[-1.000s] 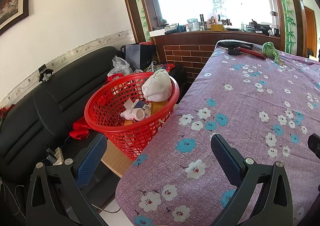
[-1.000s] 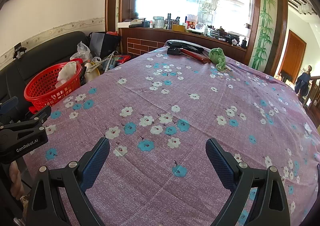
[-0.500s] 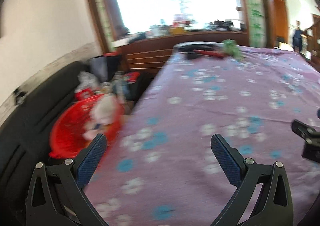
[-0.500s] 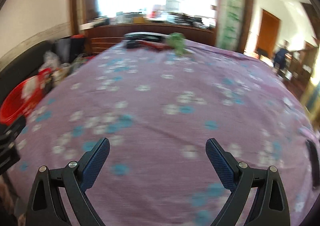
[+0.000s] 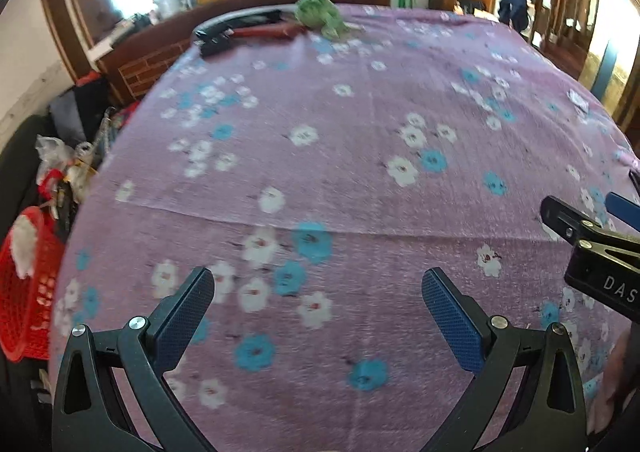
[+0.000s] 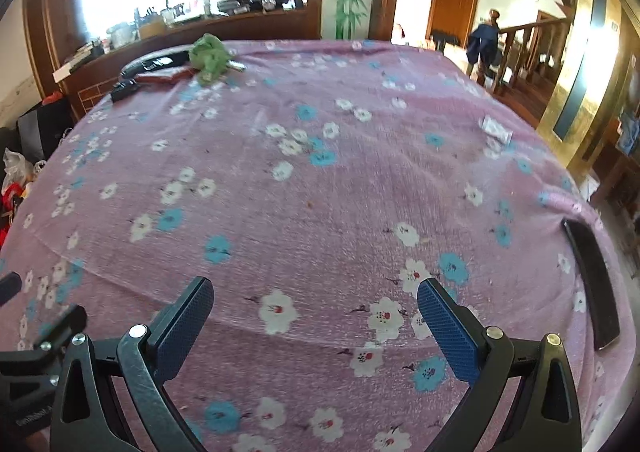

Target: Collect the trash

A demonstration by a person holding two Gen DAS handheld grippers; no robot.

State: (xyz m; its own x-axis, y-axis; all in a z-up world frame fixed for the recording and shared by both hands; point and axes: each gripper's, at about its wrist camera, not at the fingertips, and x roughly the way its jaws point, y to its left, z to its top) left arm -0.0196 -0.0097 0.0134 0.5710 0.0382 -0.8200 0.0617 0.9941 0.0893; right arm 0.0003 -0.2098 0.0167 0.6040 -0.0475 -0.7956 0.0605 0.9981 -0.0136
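My left gripper [image 5: 318, 292] is open and empty over the purple flowered tablecloth [image 5: 360, 139]. My right gripper [image 6: 316, 302] is open and empty over the same cloth [image 6: 320, 179]. A red trash basket [image 5: 24, 292] with white crumpled trash in it sits at the far left edge of the left wrist view, below the table. A small white packet [image 6: 496, 128] lies on the cloth at the far right; it also shows in the left wrist view [image 5: 578, 99]. A green crumpled rag [image 6: 208, 55] lies at the far end, also seen in the left wrist view [image 5: 320, 13].
A red-handled tool and black items [image 5: 244, 31] lie beside the rag. A flat black object [image 6: 592, 280] lies at the table's right edge. The right gripper's body [image 5: 592, 252] shows at the right of the left view. Bags and clutter [image 5: 68, 167] sit left of the table.
Both grippers have swung to the right, away from the red basket. The basket went from the centre-left of the left view to its far left edge. Both stayed open.
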